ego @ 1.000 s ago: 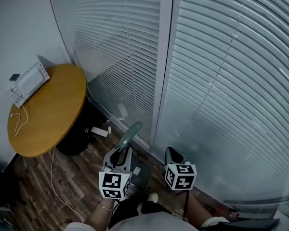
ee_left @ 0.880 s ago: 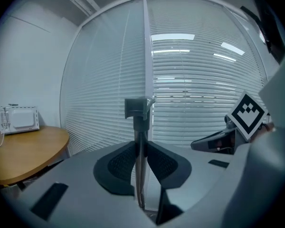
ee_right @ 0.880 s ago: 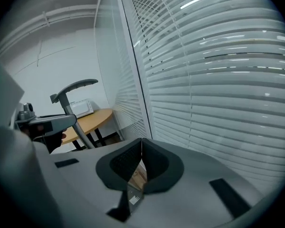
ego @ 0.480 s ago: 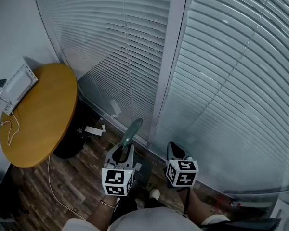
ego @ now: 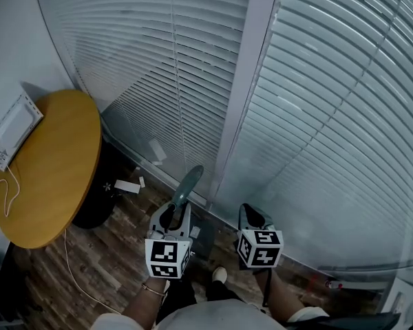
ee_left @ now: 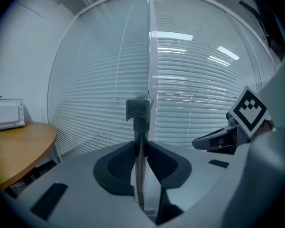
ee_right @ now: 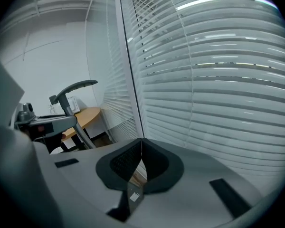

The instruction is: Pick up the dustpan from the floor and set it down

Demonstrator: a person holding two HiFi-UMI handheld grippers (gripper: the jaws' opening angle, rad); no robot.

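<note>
Dustpan handle (ego: 188,183) clamped in left gripper (ego: 173,210), grip end up, toward blinds (ego: 316,115).

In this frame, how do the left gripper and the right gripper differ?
The left gripper has its jaws closed on the dustpan handle; the right gripper has its jaws together on nothing. In the head view the dustpan handle rises past the left gripper toward the blinds, while nothing sticks out of the right gripper. Both point toward the blinds.
</note>
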